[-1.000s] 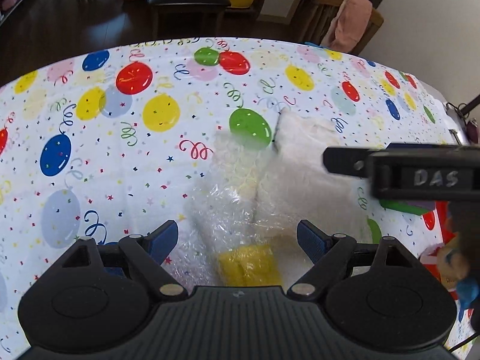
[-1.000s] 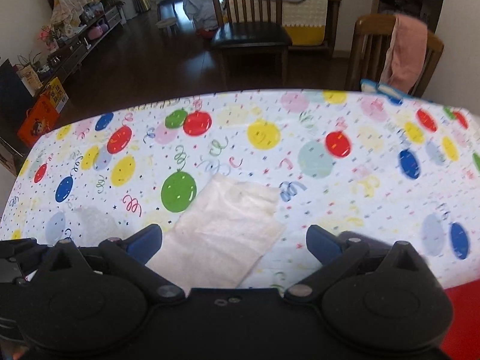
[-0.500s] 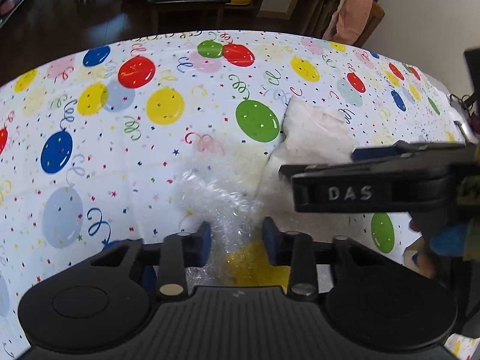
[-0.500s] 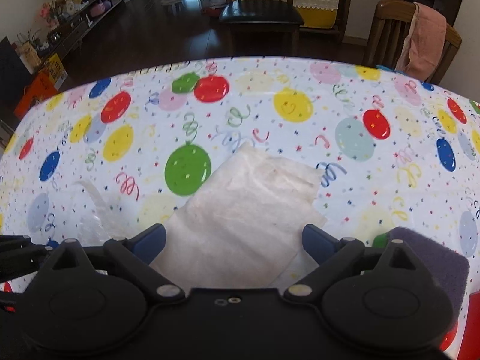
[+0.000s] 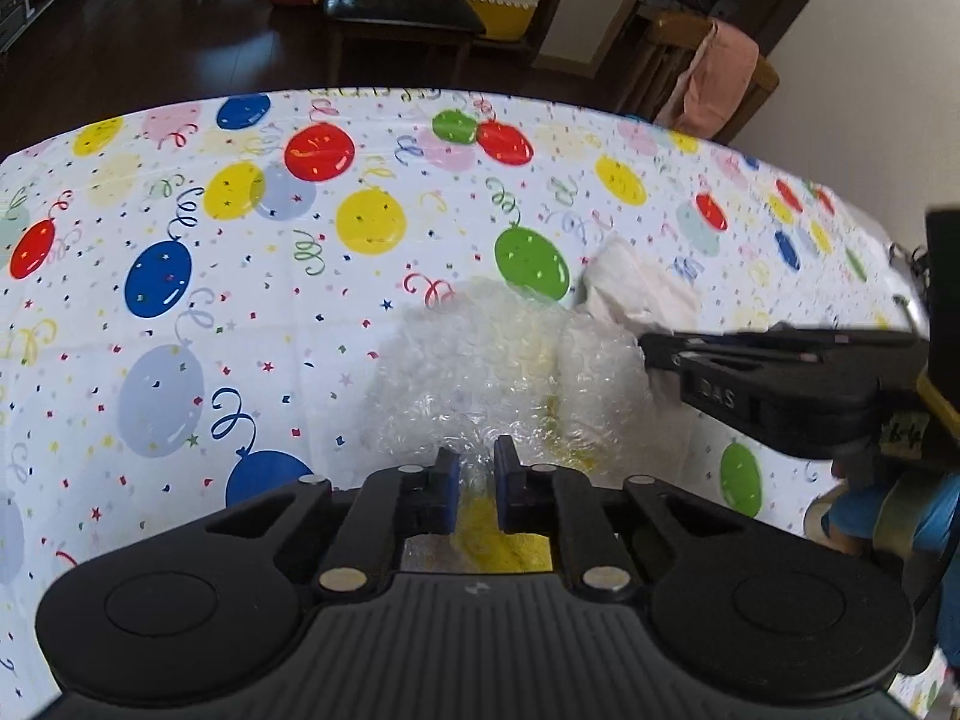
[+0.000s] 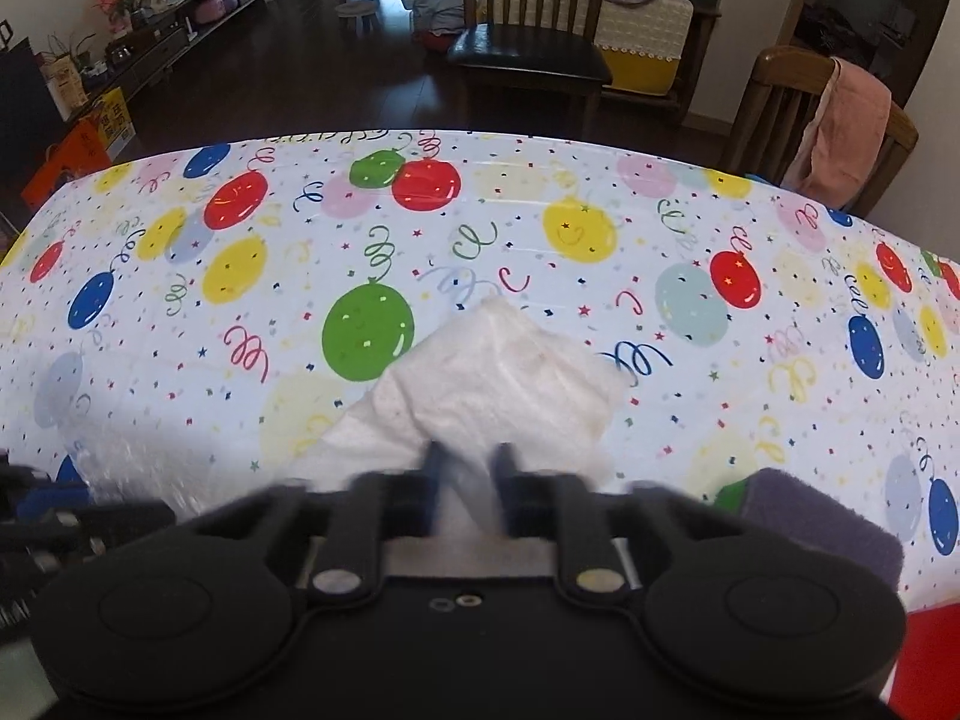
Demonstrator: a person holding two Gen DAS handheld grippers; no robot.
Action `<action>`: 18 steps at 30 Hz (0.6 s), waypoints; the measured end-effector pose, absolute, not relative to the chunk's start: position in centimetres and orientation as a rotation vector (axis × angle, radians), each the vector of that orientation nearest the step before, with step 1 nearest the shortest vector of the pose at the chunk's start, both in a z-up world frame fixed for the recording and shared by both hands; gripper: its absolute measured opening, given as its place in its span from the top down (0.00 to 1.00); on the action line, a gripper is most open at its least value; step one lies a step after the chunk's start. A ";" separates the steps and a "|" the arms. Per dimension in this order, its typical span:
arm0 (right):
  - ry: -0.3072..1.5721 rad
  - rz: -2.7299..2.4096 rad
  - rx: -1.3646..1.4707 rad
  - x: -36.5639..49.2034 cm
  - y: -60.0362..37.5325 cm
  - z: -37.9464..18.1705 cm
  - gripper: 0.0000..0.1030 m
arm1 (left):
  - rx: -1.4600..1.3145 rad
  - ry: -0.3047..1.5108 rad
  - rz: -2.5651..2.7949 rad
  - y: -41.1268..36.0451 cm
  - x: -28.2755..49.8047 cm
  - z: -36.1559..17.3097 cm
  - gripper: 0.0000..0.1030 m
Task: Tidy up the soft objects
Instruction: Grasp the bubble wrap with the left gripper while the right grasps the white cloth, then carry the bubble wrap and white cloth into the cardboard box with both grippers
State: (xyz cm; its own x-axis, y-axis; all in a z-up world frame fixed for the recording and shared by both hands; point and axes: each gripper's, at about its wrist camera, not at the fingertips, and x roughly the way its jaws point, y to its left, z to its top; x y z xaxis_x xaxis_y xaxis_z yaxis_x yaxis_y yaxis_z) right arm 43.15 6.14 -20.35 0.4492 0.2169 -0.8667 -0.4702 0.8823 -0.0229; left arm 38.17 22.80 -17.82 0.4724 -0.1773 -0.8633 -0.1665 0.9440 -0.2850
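Observation:
A crumpled sheet of clear bubble wrap (image 5: 480, 360) lies on the balloon-print tablecloth (image 5: 180, 300). My left gripper (image 5: 477, 471) is shut on its near edge, the blue pads pinching the plastic. Something yellow (image 5: 501, 537) shows under the wrap, right behind the pads. To the right lies a white cloth (image 6: 498, 384), bunched up at its near edge. My right gripper (image 6: 465, 471) is shut on that edge; its fingers look blurred. In the left wrist view the right gripper (image 5: 651, 354) comes in from the right, pinching the white cloth (image 5: 636, 294).
A grey-purple felt pad (image 6: 822, 522) lies at the right, beside something red (image 6: 924, 648). The bubble wrap (image 6: 126, 468) reaches into the right wrist view at the left. Wooden chairs (image 6: 528, 30) stand behind the far table edge, one with a pink towel (image 6: 846, 132).
Both grippers went from wide open to shut: the left on the bubble wrap, the right on the white cloth, which bunched up. The right gripper sank toward the table.

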 end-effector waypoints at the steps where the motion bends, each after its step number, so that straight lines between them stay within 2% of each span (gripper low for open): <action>1: 1.016 0.433 -0.272 43.0 5.9 -20.2 0.97 | -0.361 1.075 -0.007 22.9 38.0 -17.5 0.90; 8: 0.929 0.472 -0.212 40.7 4.0 -17.4 0.99 | -0.391 1.025 -0.003 23.0 36.6 -15.0 0.91; 18: 0.810 0.565 -0.159 36.5 0.3 -10.1 0.99 | -0.404 0.923 -0.039 21.7 33.6 -9.2 0.92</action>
State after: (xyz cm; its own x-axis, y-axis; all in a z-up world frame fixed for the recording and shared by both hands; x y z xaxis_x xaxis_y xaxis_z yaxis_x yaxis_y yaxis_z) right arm 36.49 0.30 -10.11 0.5517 0.4162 -0.7228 -0.5348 0.8415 0.0763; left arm 33.60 21.75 -9.21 0.6082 -0.2045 -0.7670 -0.1382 0.9242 -0.3559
